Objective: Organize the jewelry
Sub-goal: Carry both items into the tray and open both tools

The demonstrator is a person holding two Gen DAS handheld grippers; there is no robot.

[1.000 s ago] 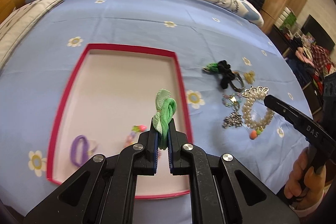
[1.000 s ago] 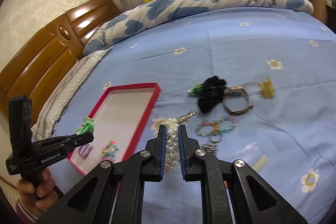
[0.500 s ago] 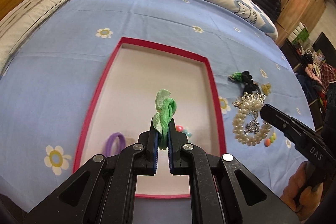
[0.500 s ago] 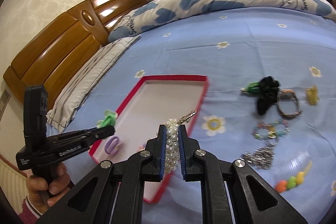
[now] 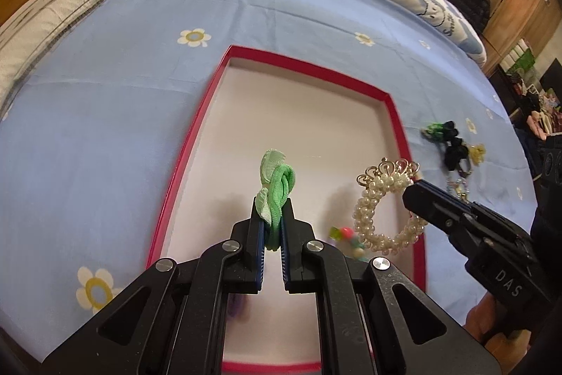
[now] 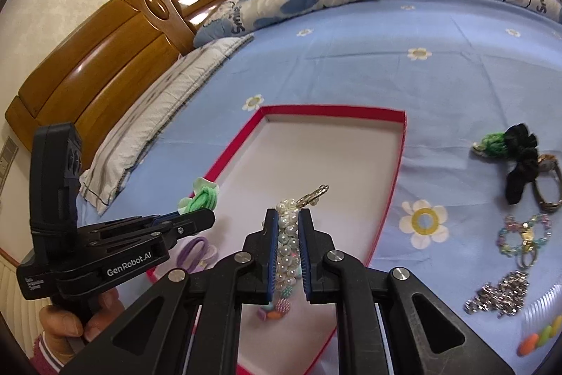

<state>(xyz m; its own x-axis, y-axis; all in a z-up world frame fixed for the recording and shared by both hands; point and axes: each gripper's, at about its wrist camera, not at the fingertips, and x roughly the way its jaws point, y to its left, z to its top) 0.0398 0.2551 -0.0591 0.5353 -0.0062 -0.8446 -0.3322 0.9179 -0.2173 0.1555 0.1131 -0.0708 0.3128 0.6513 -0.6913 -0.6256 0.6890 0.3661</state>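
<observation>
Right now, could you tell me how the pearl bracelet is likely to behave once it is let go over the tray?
The pearl bracelet hangs as a loop from the right gripper, so it probably flops flat. Its round beads may roll slightly, but the tray rim should contain it.

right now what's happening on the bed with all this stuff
A person is sorting jewelry into a red-rimmed tray on the bed, with a handheld set of tongs in each hand. The left tongs are shut on a green hair tie, held above the tray. The right tongs are shut on a pearl bracelet, also over the tray. A purple hair tie and a small colourful beaded piece already lie inside. A black scrunchie, a watch and other pieces wait on the sheet.
</observation>
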